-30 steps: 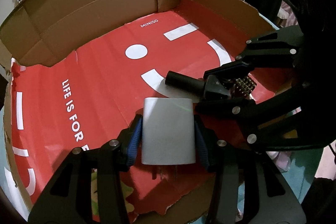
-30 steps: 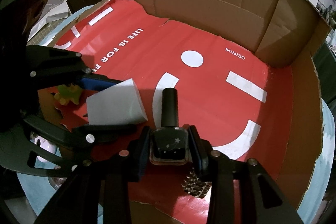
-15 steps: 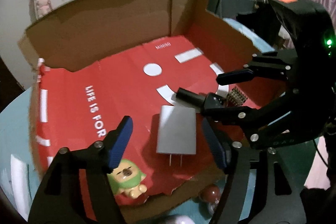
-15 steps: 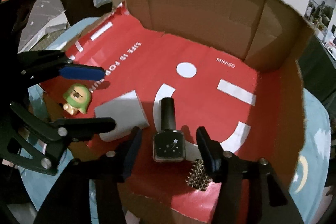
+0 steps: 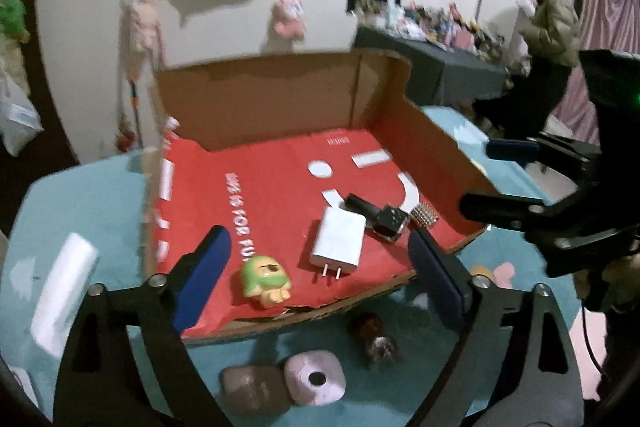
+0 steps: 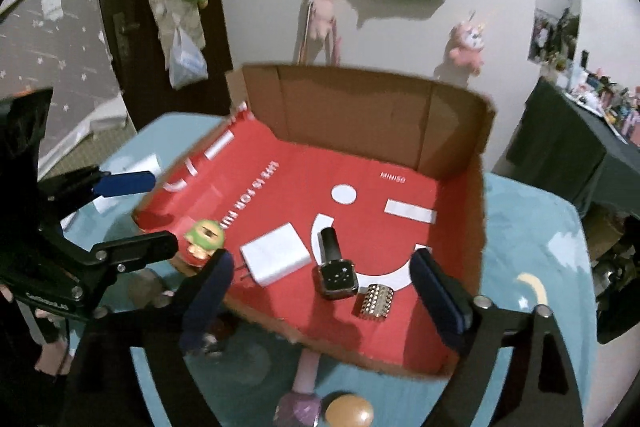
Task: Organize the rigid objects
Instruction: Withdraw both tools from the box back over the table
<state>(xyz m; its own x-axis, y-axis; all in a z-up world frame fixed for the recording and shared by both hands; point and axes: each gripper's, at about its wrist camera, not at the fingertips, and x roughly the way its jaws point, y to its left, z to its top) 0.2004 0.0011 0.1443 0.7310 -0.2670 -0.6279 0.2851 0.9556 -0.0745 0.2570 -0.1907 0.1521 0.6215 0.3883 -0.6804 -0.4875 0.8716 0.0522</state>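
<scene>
Both grippers hang wide open and empty above the near edge of the cardboard tray (image 5: 436,131): the left gripper (image 5: 320,275) over the white charger (image 5: 338,239), the right gripper (image 6: 320,291) over the nail polish bottle (image 6: 334,267). The charger lies flat on the red floor, prongs pointing toward the near edge. The bottle lies just beside it, cap pointing toward the back wall. A studded ring (image 6: 374,301) sits near the bottle; a green figurine (image 5: 266,279) lies by the torn front edge.

Two wrist views from above the near edge, both over the same red box (image 5: 272,187) floor
</scene>
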